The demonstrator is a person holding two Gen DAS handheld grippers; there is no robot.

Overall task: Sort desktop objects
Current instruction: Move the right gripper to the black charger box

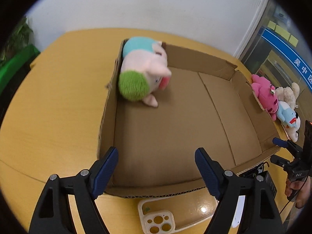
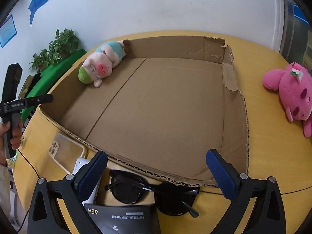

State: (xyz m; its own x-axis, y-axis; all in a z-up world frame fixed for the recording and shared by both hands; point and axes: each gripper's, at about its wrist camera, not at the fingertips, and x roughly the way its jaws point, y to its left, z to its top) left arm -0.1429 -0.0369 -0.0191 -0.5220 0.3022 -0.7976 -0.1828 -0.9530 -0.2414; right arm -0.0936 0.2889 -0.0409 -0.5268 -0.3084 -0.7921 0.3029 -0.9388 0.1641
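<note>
A shallow cardboard box (image 1: 175,128) (image 2: 165,105) lies on the round wooden table. A pig plush (image 1: 144,72) (image 2: 99,64) with a green cap and blue shirt lies in its far left corner. My left gripper (image 1: 156,169) is open and empty over the box's near edge. My right gripper (image 2: 156,173) is open and empty above black sunglasses (image 2: 154,193) at the box's front edge. A pink plush (image 2: 292,95) (image 1: 265,95) lies right of the box. A clear phone case (image 1: 158,216) (image 2: 66,152) lies in front of the box.
A black charger box (image 2: 120,220) marked 65W and a white object (image 2: 81,165) lie beside the sunglasses. More plush toys (image 1: 288,107) lie behind the pink one. A plant (image 2: 56,48) and green cloth stand beyond the table's left side.
</note>
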